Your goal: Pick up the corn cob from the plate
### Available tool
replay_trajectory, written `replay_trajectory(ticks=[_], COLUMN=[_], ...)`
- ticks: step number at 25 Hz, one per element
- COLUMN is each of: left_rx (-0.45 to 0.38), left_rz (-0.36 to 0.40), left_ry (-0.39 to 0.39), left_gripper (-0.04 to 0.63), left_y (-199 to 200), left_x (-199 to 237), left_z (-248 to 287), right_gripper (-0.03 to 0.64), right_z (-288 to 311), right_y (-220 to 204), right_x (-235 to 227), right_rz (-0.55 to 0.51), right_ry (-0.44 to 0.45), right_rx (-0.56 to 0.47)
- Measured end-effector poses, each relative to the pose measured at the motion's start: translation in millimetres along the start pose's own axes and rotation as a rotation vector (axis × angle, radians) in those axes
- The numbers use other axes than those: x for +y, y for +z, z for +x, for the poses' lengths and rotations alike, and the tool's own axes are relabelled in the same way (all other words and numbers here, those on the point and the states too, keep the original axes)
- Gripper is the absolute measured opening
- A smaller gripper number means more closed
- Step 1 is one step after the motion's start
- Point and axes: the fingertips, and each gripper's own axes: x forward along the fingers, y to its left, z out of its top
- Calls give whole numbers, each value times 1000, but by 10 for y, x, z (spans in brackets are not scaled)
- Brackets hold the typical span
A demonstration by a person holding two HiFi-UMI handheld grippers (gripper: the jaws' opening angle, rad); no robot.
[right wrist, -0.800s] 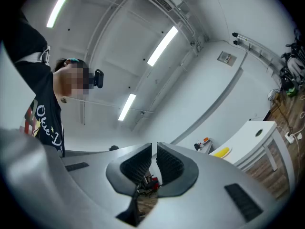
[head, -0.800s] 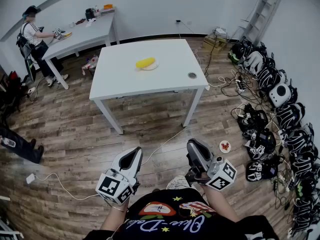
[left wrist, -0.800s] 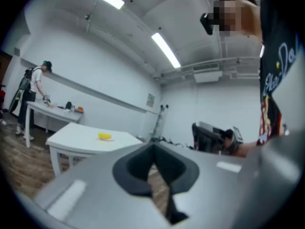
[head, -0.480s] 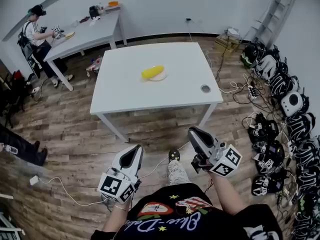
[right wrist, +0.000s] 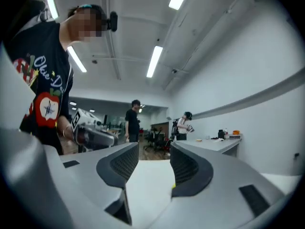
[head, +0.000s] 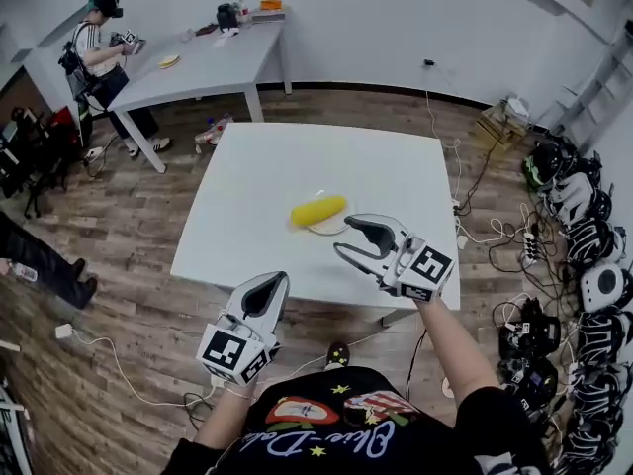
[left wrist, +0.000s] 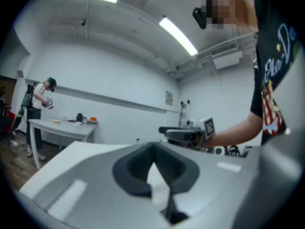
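Observation:
A yellow corn cob (head: 318,210) lies on a small white plate (head: 334,230) in the middle of the white table (head: 247,186). My right gripper (head: 343,236) hovers over the table just right of the plate, its jaws open and pointing at the cob, with nothing between them. In the right gripper view (right wrist: 152,163) only a sliver of yellow corn cob (right wrist: 174,185) shows beside the right jaw. My left gripper (head: 267,287) hangs at the table's near edge with its jaws shut and empty; its own view (left wrist: 153,149) shows the right gripper (left wrist: 183,133) ahead.
A second table (head: 198,62) stands at the back left with a person (head: 99,43) beside it. Helmets and gear (head: 584,265) line the right wall, with cables on the wood floor. Another person (right wrist: 132,120) stands far off in the right gripper view.
I have come up to the table, which now fills the middle of the head view. My right gripper has risen and reached over the table toward the corn. The left gripper stayed low.

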Motion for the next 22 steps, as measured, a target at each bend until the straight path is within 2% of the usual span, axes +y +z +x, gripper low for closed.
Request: replay_trajectory(ticks=[2,3,7,12,15,20,22], left_rx=[5,6,16,14,14,13,12], left_rz=[-3,-8,-44,-25,-28,-66,-77], left_ry=[4,10,57,70,79,104,105], left_gripper=[-5,-5,-5,-5,-5,-5,-5], left_y=[18,30,18,143,179,155,152], left_x=[118,182,513,918,1110,1402,1479], left_z=[171,213,297,499,571,591,610], right_gripper=[200,233,270,276,278,279,278], right_z=[276,408,802,1100,1166,1233,1246], right_y=[-229,-358,-884,-1460,-1743,-2081,-2176], right_x=[-323,-435,-665,-996,-1103,-1209,-1261], right_rz=[-57,-90,-158,-254,-268,-264,-305], right_ry=[86,136,286,377,447,491,500], right_rx=[120,175,386,652,779,893,938])
